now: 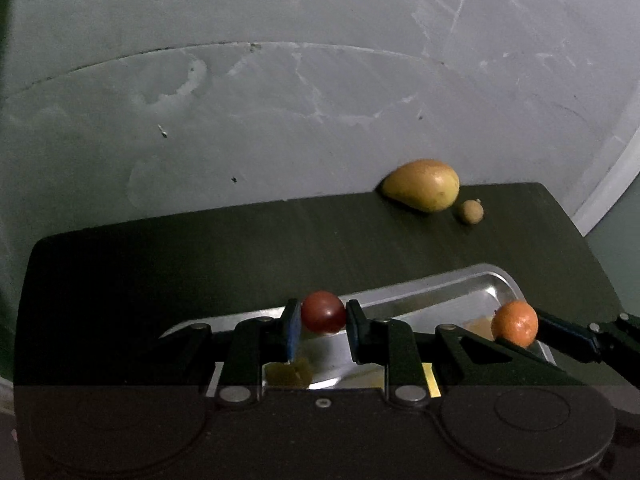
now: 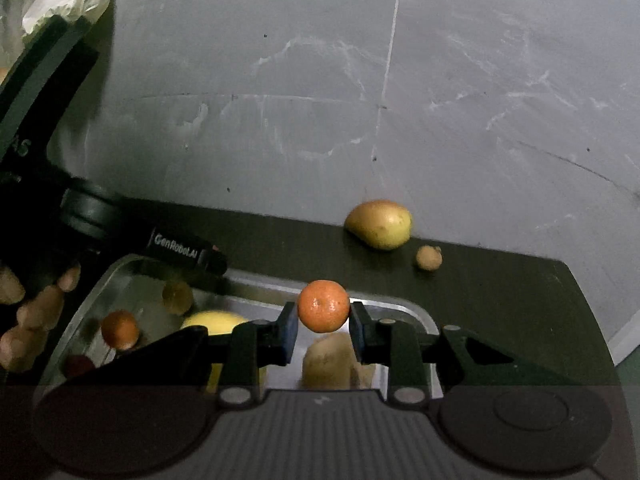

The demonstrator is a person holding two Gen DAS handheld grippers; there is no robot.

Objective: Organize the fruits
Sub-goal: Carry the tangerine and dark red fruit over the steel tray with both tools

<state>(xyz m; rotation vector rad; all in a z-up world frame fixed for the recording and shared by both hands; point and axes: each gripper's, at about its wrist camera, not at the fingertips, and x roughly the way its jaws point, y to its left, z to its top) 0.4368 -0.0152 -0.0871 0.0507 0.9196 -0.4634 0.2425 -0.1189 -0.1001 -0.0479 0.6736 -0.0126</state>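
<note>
We hold a red fruit in the left gripper and a mandarin in the right gripper, both clamped above the steel tray for dropping in, while the pear waits at one o'clock.

Your left gripper pinches a dark red round fruit over the steel tray. At 3 o'clock, your right gripper clamps a mandarin. At 1 o'clock (table's far edge) lie a yellow mango and a small brown fruit.
</note>
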